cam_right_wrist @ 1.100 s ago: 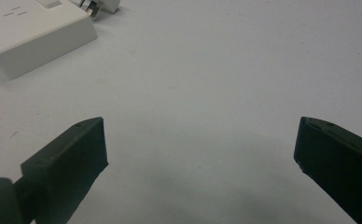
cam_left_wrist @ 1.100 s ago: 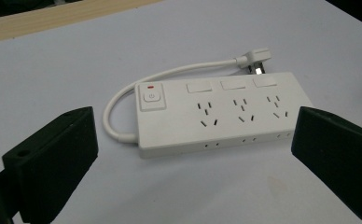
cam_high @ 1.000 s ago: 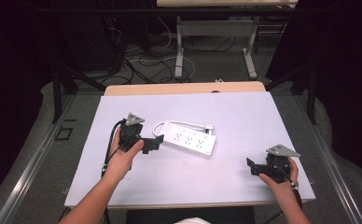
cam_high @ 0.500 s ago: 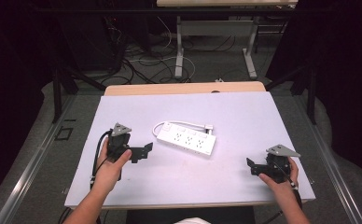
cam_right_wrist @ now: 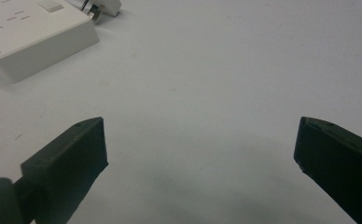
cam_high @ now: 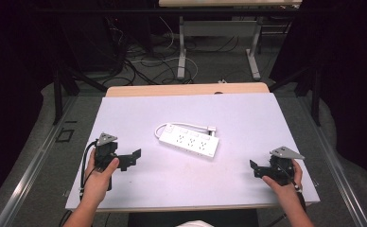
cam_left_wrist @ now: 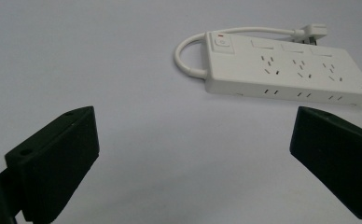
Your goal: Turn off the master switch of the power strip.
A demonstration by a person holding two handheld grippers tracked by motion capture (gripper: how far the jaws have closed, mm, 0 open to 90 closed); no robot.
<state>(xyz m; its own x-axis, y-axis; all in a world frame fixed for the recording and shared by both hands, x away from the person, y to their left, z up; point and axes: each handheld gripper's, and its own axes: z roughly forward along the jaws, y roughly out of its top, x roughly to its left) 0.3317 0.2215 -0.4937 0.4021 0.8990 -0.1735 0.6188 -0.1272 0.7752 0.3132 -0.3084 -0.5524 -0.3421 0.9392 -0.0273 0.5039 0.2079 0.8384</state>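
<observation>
Power strip point(cam_high: 189, 141): middle of white tabletop point(cam_high: 248, 113).
Left tongs point(cam_high: 130, 157): apart, near left edge.
Right tongs point(cam_high: 256, 168): apart, near right edge.

I see a white power strip point(cam_high: 188, 141) lying flat, sockets up, near the middle of the table point(cam_high: 248, 118), its long side running at a slant toward the right edge. Its short white cord point(cam_left_wrist: 188, 51) loops from the switch end along the far side to the plug point(cam_left_wrist: 312, 31), which rests beside the strip.

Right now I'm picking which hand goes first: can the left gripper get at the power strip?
Probably yes. The left gripper is open and points at the power strip, with just bare table between them.
</observation>
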